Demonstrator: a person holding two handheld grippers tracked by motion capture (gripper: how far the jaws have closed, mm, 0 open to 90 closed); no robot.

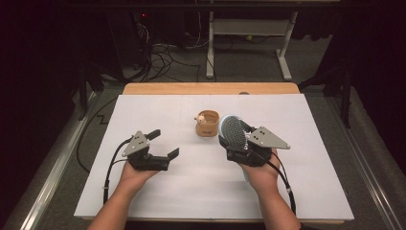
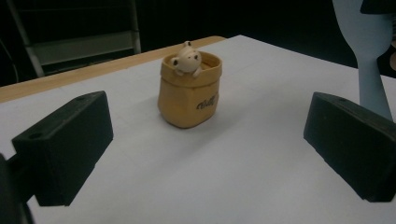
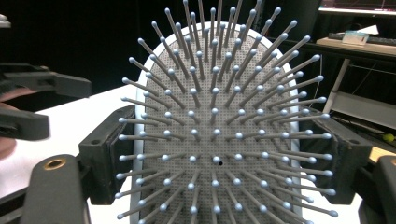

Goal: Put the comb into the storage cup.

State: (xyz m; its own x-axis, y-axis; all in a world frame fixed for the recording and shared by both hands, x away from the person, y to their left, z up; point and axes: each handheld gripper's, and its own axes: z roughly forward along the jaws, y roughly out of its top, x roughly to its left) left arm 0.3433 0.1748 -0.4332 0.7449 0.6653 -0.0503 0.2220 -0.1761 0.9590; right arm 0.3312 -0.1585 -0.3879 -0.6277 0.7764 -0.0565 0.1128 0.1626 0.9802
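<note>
- While I look down from the high view, the white table (image 1: 201, 182) runs off the frame's lower edge, and the dark room beyond its wooden far rim is hard to read.
- My right gripper (image 1: 235, 143) grasps a pale blue hairbrush (image 1: 233, 130) by the sides of its head, lifted off the table; its handle is hidden under my right hand (image 1: 261, 172).
- In the right gripper view the hairbrush (image 3: 215, 140) sits clamped between the two black jaws, bristles facing the camera, its lower part cut off at the bottom edge.
- My left gripper (image 1: 165, 143) has its jaws released and spread wide with nothing between them, held level above the table in my left hand (image 1: 136, 175), pointing toward the right.
- The small tan sack-shaped pot (image 1: 207, 123), a pale animal figure (image 2: 187, 58) peeking over its rim, stands upright near the table's middle, just left of the brush head; the writing on it is too small to read.
- In the left gripper view, the sack-shaped pot (image 2: 189, 93) stands ahead between the open jaws, well apart from them.
</note>
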